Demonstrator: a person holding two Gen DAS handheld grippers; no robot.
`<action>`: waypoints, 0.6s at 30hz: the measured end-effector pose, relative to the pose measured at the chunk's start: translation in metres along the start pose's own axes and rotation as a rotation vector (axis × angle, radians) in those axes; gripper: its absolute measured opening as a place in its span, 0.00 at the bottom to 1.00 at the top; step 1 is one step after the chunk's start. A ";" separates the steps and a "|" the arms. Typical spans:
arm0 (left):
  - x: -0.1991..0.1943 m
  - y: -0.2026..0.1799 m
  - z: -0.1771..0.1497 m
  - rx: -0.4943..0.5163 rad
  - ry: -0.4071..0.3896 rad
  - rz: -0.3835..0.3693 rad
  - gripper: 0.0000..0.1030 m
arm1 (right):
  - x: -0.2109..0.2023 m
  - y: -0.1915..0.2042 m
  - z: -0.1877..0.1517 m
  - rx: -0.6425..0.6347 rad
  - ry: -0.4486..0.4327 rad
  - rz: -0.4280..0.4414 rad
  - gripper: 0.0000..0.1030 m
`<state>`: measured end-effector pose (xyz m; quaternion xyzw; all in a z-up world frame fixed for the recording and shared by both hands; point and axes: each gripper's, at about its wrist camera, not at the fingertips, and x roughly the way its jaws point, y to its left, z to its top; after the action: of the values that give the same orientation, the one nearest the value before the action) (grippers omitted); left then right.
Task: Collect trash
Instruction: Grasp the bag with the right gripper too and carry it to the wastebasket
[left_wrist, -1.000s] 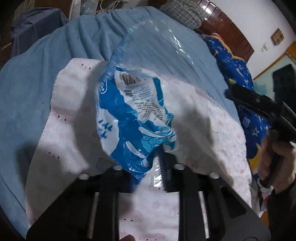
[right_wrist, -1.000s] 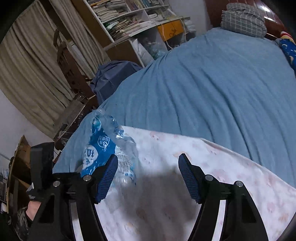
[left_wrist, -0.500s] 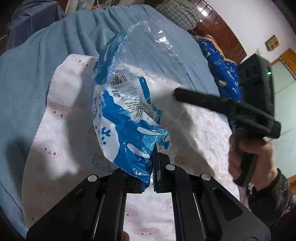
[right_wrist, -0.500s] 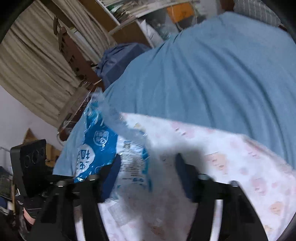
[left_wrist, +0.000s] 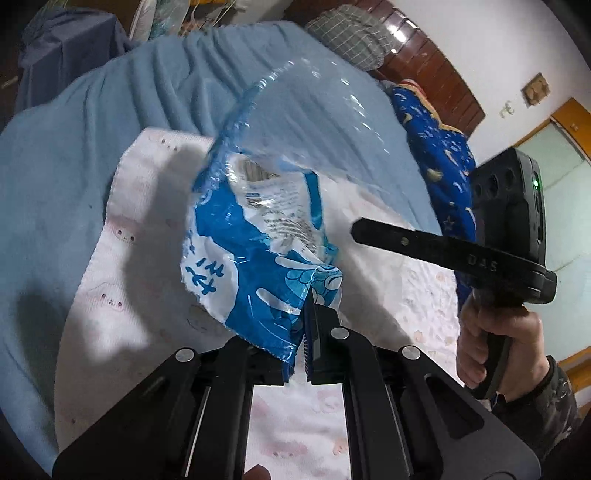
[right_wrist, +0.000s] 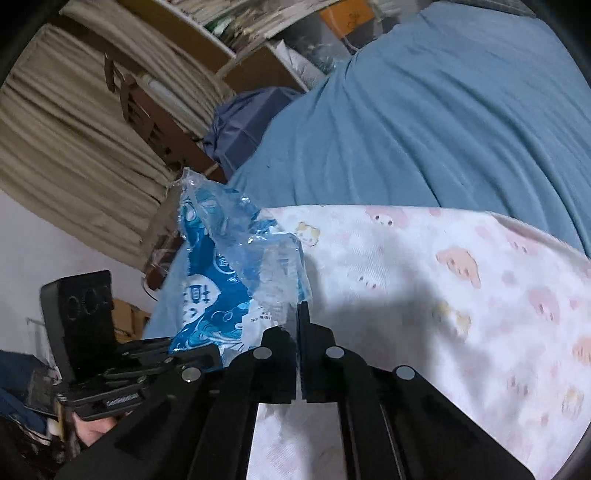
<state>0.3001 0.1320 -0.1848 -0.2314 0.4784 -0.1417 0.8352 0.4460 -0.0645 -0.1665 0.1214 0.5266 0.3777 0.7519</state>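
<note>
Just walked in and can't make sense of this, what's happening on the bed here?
A person is collecting trash with a pair of hand-held tongs in each hand. The left tongs are shut on the lower edge of a blue and clear plastic wrapper, holding it up above a white and pink patterned towel spread over the blue blanket. The right tongs are closed at another edge of the same wrapper, so both sides appear to grip it. It has not gone into any bin yet.

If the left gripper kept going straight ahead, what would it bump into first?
The left gripper is already shut on the blue plastic bag, so the bag simply travels with it. Beyond that, it would probably meet the pink patterned blanket lying on the blue bedspread, though depth is hard to judge.
</note>
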 end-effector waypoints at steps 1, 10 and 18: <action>-0.007 -0.006 -0.002 0.018 -0.004 0.001 0.05 | -0.009 0.003 -0.005 -0.001 -0.007 -0.007 0.02; -0.082 -0.122 -0.053 0.239 -0.024 -0.057 0.05 | -0.168 0.053 -0.114 0.067 -0.164 -0.023 0.02; -0.116 -0.247 -0.144 0.484 0.041 -0.057 0.05 | -0.303 0.075 -0.250 0.163 -0.282 -0.104 0.02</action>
<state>0.1139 -0.0620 -0.0333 -0.0348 0.4405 -0.2803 0.8521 0.1433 -0.2777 -0.0147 0.2064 0.4503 0.2737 0.8244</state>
